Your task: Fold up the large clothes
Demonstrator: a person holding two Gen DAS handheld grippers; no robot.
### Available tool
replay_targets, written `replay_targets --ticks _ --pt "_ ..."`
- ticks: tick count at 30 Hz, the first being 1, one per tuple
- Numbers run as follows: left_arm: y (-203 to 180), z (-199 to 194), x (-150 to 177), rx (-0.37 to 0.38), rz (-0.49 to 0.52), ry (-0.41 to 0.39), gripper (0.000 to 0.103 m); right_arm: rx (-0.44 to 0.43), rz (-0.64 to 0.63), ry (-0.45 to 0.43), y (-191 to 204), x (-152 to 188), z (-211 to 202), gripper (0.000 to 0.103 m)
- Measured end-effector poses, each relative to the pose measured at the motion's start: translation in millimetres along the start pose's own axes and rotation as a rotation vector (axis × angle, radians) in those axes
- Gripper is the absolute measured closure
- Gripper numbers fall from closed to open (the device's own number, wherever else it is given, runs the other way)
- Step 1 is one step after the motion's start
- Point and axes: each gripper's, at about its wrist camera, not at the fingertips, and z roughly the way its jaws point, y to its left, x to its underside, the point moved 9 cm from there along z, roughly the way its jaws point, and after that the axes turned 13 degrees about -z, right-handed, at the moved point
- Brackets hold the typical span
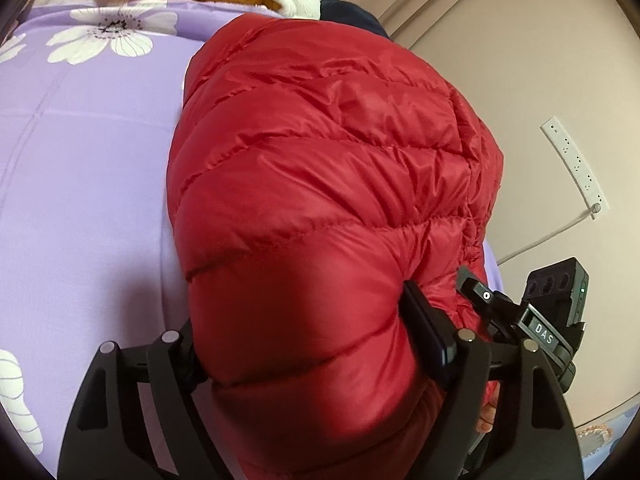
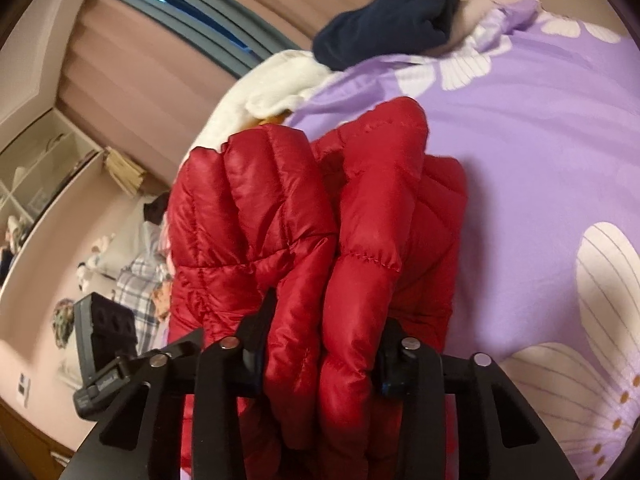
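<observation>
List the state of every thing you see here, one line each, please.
red down jacket: folded into a bundle, gripped at the near end by both grippers.
left gripper: shut on the jacket.
right gripper: shut on the jacket.
navy garment: bunched on the bed.
power strip: cable plugged in.

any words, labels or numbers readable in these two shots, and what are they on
"DAS": white letters on a small black label on the right gripper, seen in the left wrist view.
The same label in the right wrist view, on the left gripper: too blurred to read.
Nothing readable on the red down jacket, the purple floral bed sheet or the white power strip.
</observation>
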Motion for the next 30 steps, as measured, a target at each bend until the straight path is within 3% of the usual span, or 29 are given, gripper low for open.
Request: replay_targets --ticks 15,30 --pt "41 -75 -1 -0.007 -0.026 -0.129 0.023 -0.112 -0.105 0.038 66 -2 30 0.064" --pt "104 -143 -22 -0.006 -0.146 -0.251 0.023 -0.197 -0.234 0.104 143 1 80 0.064"
